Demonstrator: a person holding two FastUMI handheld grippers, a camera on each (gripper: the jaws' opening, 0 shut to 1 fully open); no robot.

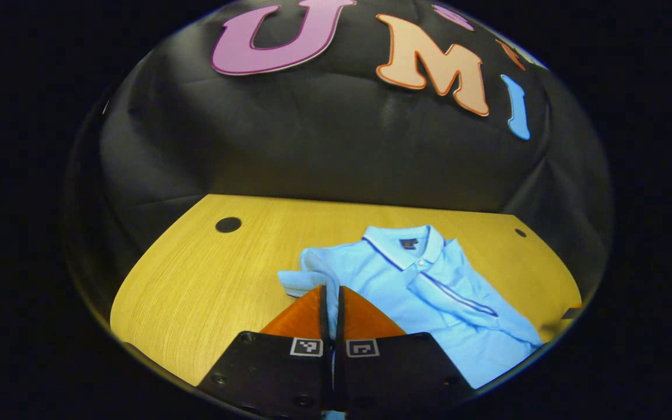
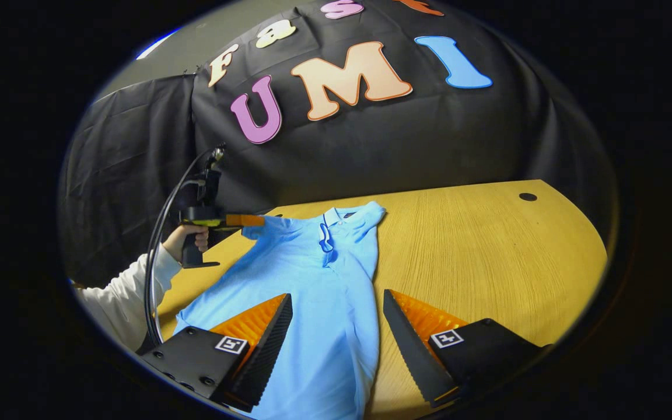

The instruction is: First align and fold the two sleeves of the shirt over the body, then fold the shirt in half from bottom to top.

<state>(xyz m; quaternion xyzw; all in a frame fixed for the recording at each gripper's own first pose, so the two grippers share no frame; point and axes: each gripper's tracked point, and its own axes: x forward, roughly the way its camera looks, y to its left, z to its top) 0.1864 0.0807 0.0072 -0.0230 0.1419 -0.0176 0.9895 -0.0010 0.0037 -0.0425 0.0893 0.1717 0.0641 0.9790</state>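
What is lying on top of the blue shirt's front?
One sleeve lies folded across the shirt, below the collar. The left gripper pinches the other sleeve. The chest under the folded sleeve is covered.

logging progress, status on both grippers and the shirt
Left gripper shut on the sleeve, lifting it. Right gripper open over the shirt, whose other sleeve is already folded over the body. Nothing in the way.
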